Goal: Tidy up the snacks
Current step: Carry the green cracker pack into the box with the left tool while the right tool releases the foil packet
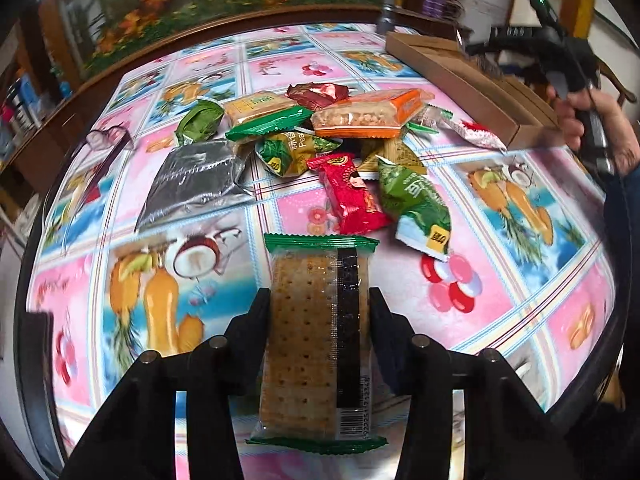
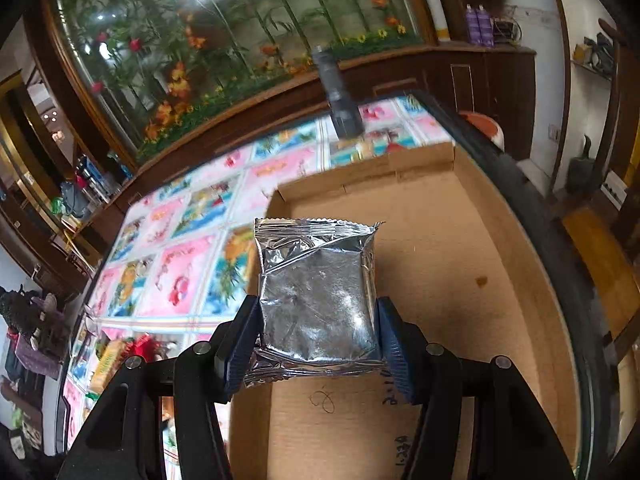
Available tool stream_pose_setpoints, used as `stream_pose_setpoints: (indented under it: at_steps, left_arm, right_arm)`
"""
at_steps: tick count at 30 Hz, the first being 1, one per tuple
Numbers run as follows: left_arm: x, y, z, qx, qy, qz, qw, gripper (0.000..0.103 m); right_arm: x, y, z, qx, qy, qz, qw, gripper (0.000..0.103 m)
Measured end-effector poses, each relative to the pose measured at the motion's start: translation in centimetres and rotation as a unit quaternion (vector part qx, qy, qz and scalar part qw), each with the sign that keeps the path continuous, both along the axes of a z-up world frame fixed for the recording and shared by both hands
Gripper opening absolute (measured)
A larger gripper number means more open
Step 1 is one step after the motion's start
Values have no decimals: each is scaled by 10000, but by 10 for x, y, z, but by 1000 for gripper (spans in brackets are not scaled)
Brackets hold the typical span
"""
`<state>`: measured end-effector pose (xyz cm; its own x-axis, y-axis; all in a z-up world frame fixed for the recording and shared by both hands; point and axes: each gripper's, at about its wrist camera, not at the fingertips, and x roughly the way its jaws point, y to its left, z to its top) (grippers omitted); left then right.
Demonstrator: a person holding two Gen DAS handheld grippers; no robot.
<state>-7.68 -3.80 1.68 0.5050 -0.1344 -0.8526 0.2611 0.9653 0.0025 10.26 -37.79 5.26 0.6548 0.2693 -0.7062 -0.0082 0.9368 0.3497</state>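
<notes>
Two grippers, each holding one snack above the table.

The left gripper [image 1: 318,312] has its jaws closed on a clear cracker pack with green ends [image 1: 316,340], held over the bright fruit-print table [image 1: 520,248], near the pile of mixed snack packs [image 1: 320,140]. The right gripper [image 2: 318,332] has its jaws closed on a shiny silver foil pack [image 2: 316,296], held over the flat brown cardboard box [image 2: 460,280].
</notes>
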Motion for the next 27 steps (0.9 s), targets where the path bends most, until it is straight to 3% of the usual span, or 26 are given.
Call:
stream_pose_setpoints:
  at_steps: [7,11,15,22,27]
  left_arm:
    - [-6,0,5,-298,-29,82,9995,46]
    - [-7,6,12,-483,-57,153,9987,46]
    - [-6,7,21,-605,-116,150,9980,46]
    - [6,-8,51,-835,-347,-104,9958,46]
    - [29,-38,72,-1091,-496,-422,9919,45]
  right_arm:
    - [4,20,-23,-258,645,353,9970,62]
    - [-1,43,-25,-533,730,659,9937,62]
    - [-8,56,-23,-390,719,1028,9913,62]
    - [-7,33,-6,-744,343,271,9963,62]
    - [-4,20,3,-712,208,56,9972,62]
